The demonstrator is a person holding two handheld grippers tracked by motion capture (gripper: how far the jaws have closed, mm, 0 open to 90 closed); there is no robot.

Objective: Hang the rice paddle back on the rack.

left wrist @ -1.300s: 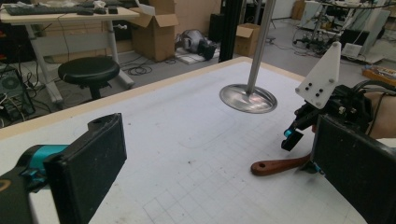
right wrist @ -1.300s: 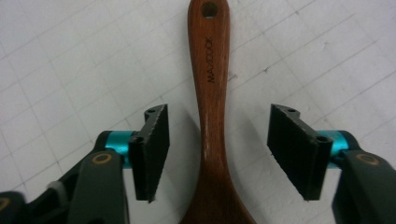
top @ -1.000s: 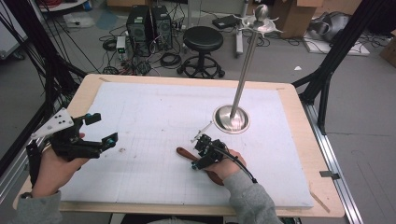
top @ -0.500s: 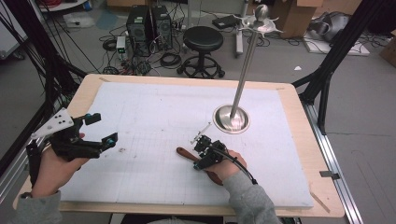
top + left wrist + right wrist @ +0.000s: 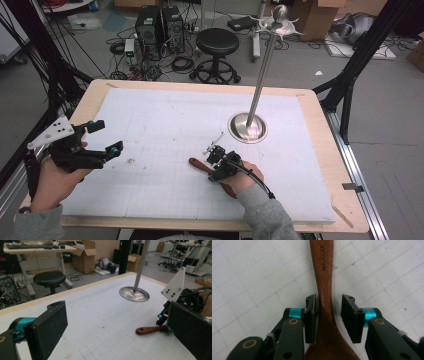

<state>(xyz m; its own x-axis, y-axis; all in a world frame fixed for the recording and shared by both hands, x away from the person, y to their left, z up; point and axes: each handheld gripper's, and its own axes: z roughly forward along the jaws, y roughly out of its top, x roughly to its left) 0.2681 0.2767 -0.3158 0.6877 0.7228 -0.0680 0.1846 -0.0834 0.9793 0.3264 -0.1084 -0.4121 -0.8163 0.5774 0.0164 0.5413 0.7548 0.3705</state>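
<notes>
Setting: Workshop clutter lay beyond a wooden table point(image 5: 320, 130) covered by a white gridded mat point(image 5: 165, 125); a black stool point(image 5: 217, 42) and computer towers point(image 5: 157, 25) stood on the floor past the far edge.
Right gripper: the right gripper point(image 5: 329, 315) sat low over the mat, near the table's near edge and a little right of centre; its jaws were apart, straddling a wooden spoon.
Spoon: the wooden spoon point(image 5: 324, 277) lay flat on the mat, its neck between the jaws; the left jaw looked touching or nearly so, the right jaw stood clear of the wood.
Left gripper: the left gripper point(image 5: 102, 137) was held above the table's left edge, jaws wide apart and holding nothing.
Stand: a metal pole on a round base point(image 5: 247, 127) stood towards the table's right, well apart from the spoon.
Step in hand: judged as lining up to grasp the spoon, grip not yet made.
Next move: likely called for closing the jaws squarely on the neck, then lifting level so the spoon would not twist.
</notes>
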